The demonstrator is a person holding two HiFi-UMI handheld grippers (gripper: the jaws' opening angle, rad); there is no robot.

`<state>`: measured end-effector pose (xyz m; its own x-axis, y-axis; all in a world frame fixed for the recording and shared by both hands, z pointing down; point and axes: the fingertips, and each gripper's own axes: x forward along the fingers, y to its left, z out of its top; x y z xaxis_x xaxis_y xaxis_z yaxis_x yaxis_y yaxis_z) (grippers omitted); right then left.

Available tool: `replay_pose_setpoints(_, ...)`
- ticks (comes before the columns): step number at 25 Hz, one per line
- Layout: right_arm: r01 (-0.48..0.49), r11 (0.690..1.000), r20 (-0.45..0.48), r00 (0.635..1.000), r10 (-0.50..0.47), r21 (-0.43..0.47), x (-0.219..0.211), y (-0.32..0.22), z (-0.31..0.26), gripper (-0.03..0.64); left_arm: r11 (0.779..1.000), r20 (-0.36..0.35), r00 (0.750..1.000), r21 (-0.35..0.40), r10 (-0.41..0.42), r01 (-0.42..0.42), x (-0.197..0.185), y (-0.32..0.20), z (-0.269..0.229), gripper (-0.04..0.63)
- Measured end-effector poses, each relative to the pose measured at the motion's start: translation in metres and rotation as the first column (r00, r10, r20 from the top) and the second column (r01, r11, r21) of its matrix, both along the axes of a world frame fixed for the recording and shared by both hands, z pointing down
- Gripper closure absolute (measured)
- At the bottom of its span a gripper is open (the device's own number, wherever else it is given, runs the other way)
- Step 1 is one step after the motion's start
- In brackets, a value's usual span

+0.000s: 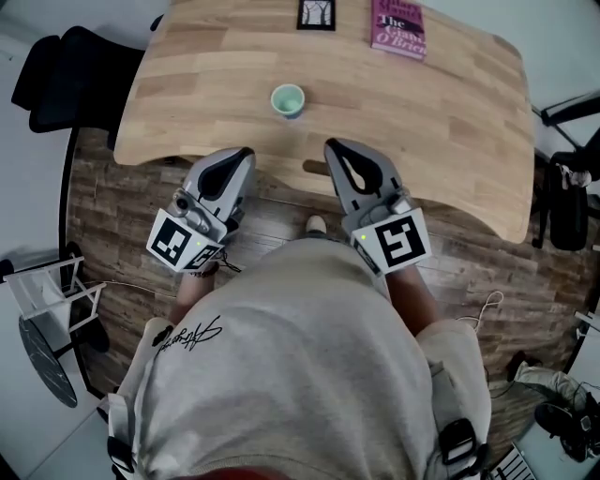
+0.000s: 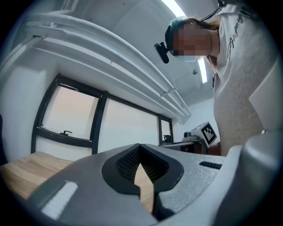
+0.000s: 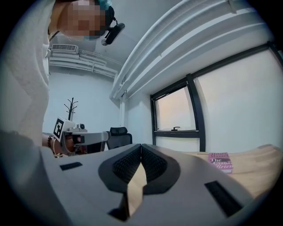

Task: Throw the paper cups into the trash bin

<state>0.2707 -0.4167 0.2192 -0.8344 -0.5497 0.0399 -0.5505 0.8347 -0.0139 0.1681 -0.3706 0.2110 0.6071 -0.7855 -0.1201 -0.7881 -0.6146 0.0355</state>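
Note:
A single pale green paper cup stands upright on the wooden table, a little back from its near edge. My left gripper and right gripper hover side by side at that near edge, short of the cup, which lies between their lines. Both are shut with nothing held. In the left gripper view the left gripper has its jaws meeting at the tip. The right gripper shows the same in its own view. Neither gripper view shows the cup. No trash bin is in view.
A pink book and a small black-framed card lie at the table's far edge. A black office chair stands at the left, a white rack lower left, and black gear on the floor at the right.

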Motion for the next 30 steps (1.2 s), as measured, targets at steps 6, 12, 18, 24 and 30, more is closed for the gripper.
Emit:
replay_pose_setpoints(6,0.036,0.999,0.05,0.998,-0.035,-0.023,-0.007,-0.026,0.002,0.606,0.999,0.007,0.999,0.004,-0.041,0.041,-0.01,-0.022,0.002,0.592)
replay_pose_setpoints(12,0.051,0.997,0.03,0.998,-0.049,-0.05,-0.018,-0.034,0.014,0.606,0.999,0.007,0.999,-0.006,-0.053,0.053,-0.019,-0.026,0.006,0.592)
replay_pose_setpoints(18,0.038,0.998,-0.006,0.999,-0.039,-0.059,-0.026,-0.035,0.03,0.606,0.998,-0.005,0.998,-0.027,-0.061,0.061,-0.033,-0.026,0.013,0.592)
replay_pose_setpoints(24,0.052,0.995,-0.08,0.995,-0.059,-0.088,-0.033,-0.032,0.061,0.604,0.996,-0.015,0.997,-0.052,-0.08,0.079,-0.04,-0.025,0.022,0.592)
replay_pose_setpoints(30,0.04,0.992,-0.105,0.993,-0.053,-0.123,-0.035,-0.037,0.085,0.57,0.991,-0.02,0.994,-0.083,-0.105,0.103,-0.045,-0.023,0.035,0.592)
